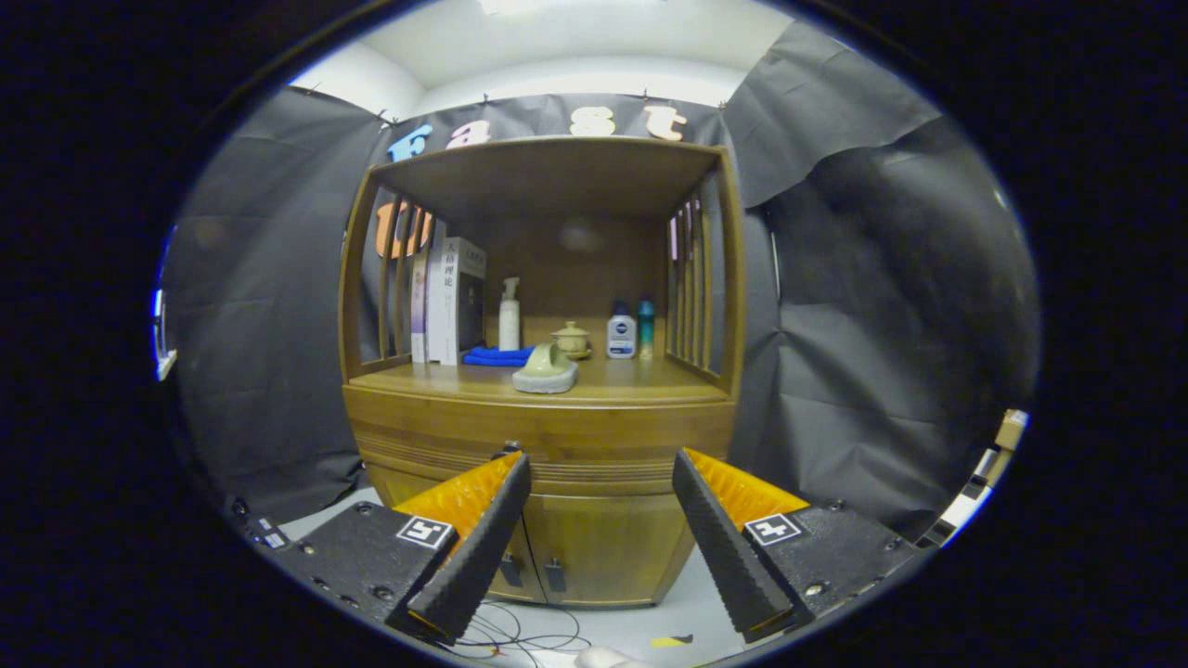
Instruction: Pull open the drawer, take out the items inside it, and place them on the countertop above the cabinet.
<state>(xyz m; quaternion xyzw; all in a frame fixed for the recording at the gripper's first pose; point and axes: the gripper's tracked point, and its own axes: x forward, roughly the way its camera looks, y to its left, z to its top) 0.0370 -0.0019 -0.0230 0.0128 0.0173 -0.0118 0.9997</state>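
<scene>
A wooden cabinet (543, 436) stands ahead of me, its shut drawer front (594, 443) just beyond my fingertips. A small dark knob (510, 447) on the drawer peeks out by my left fingertip. My gripper (601, 464) is open, with nothing between its fingers, held a little short of the drawer. On the countertop (631, 378) above the drawer lies a pale green ceramic piece (546, 368). Whatever is inside the drawer is hidden.
At the back of the countertop stand books (450, 299), a white pump bottle (510, 315), a blue cloth (497, 355), a small lidded pot (571, 340) and two small bottles (630, 330). Two lower doors (594, 547) sit under the drawer. Cables (520, 635) lie on the floor.
</scene>
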